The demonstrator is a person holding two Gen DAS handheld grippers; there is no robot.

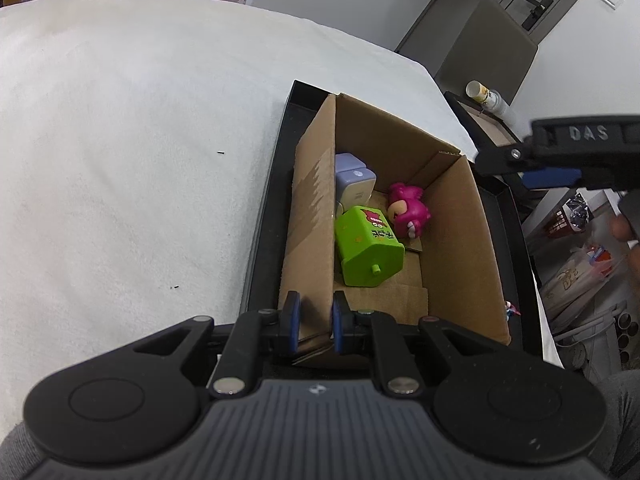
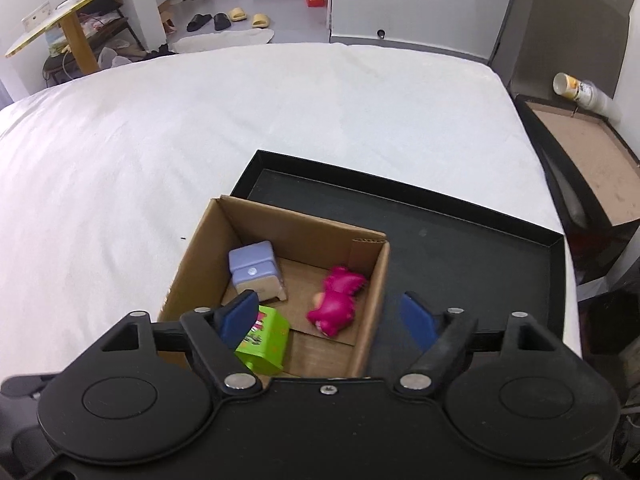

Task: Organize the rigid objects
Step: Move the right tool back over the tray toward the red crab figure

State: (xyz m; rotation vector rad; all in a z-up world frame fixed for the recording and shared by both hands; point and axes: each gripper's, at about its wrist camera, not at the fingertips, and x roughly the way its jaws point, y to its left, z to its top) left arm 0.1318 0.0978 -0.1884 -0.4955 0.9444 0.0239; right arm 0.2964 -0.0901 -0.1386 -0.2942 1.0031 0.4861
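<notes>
One open cardboard box [image 2: 280, 222] sits inside one shallow black tray [image 2: 480, 248], and the tray lies on a white cloth-covered surface [image 2: 200, 120]. The box holds three toys. One lilac cabinet-shaped toy [image 2: 256, 270] stands toward the far left corner. One green block toy [image 2: 266, 340] with a printed label lies on its side at the near left. One pink figure [image 2: 338, 300] lies on the box floor toward the right wall (its outline is blurred in the right wrist view, sharp in the left).

The left gripper [image 1: 314, 320] is narrowed on the near left wall of the box, with the cardboard edge between its two blue pads [image 1: 338, 322]. The right gripper [image 2: 328, 316] is above the near part of the box with its jaws spread wide and nothing between them; the pink figure lies below the gap, clear of both pads. In the left wrist view the right gripper shows at the right edge, above the tray's far side.

Beyond the tray one black-framed board [image 2: 580, 152] leans at the surface's edge, with one stack of paper cups [image 2: 580, 90] beside it. On the floor are two pairs of slippers [image 2: 228, 20], one dark and one yellow.
</notes>
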